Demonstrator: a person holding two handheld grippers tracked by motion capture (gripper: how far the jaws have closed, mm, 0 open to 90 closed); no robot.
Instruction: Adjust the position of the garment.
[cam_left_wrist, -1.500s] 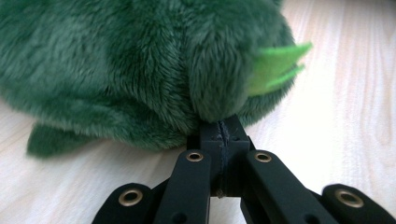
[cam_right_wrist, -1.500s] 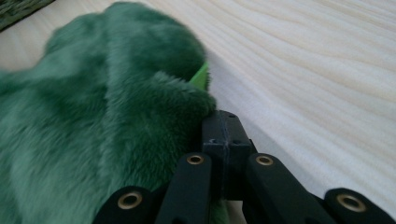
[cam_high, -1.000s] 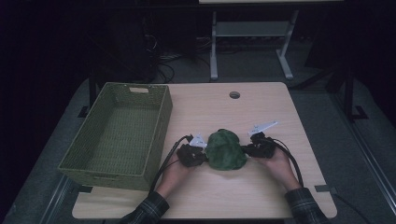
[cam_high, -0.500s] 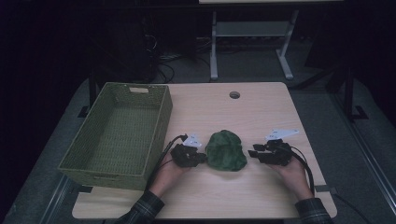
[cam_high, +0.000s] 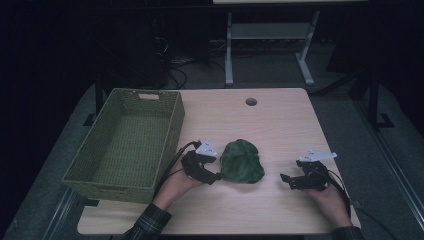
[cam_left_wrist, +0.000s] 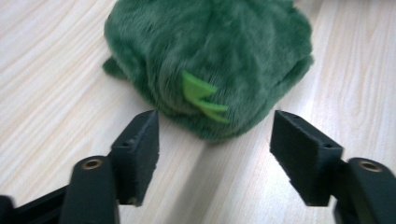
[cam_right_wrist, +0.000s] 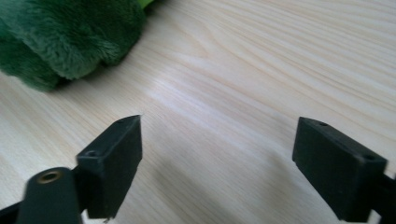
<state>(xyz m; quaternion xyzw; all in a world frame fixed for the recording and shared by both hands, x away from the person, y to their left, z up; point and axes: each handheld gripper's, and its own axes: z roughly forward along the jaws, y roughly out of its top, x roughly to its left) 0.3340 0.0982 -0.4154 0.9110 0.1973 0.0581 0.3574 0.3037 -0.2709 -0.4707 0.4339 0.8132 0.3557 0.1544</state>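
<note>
Basket (cam_high: 125, 145) sits at left of the frame; beside it the left gripper (cam_high: 216, 176), jaws just spread, nothing between them. Green plush toy (cam_high: 242, 161) lies centre. Right gripper (cam_high: 286, 181), likewise released, is well apart.

dim room, grey floor (cam_high: 350, 115), cables (cam_high: 172, 60) and a white metal stand (cam_high: 267, 37) behind the light wooden table (cam_high: 280, 125)

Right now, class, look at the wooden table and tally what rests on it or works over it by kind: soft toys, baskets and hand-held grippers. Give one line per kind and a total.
Fuzzy dark green plush toy: 1
Green woven rectangular basket: 1
Black two-jaw grippers, left gripper and right gripper, both open: 2
Total: 4
</note>
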